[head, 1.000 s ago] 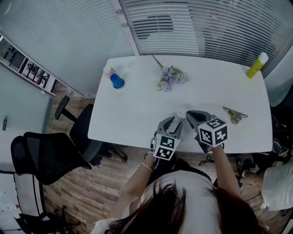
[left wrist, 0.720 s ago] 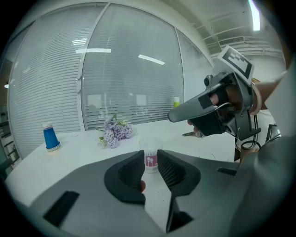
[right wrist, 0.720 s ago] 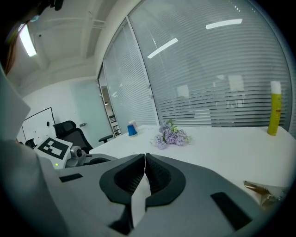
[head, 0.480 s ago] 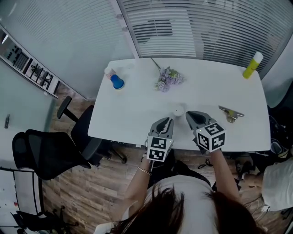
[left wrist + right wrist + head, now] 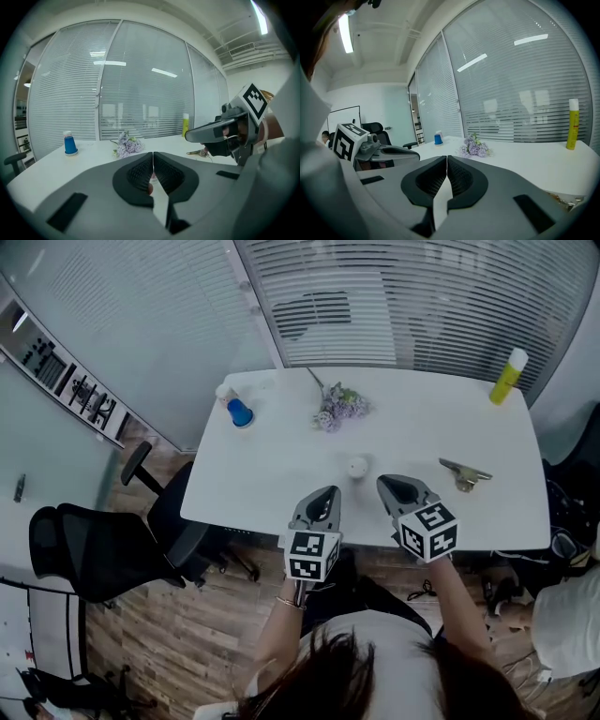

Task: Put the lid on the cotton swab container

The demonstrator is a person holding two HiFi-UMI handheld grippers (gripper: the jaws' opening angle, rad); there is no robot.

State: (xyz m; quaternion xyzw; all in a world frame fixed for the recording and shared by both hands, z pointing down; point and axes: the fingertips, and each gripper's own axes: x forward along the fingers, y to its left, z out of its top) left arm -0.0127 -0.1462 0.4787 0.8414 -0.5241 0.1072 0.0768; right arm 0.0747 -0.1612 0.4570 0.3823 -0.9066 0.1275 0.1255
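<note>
Left gripper's (image 5: 153,153) fingers have just closed on nothing (right gripper's (image 5: 446,157) are shut and empty too). The cotton swab container (image 5: 357,466) at centre frame seems capped, but an unpressed lid could fall off.

White table (image 5: 272,474) below and ahead of jaws. Purple flower sprig (image 5: 339,407) well ahead of both. Blue container (image 5: 240,412) far ahead-left of left jaws. Yellow bottle (image 5: 506,378) far ahead-right of right jaws. Metal clip (image 5: 464,473) near, just right of right jaws.
</note>
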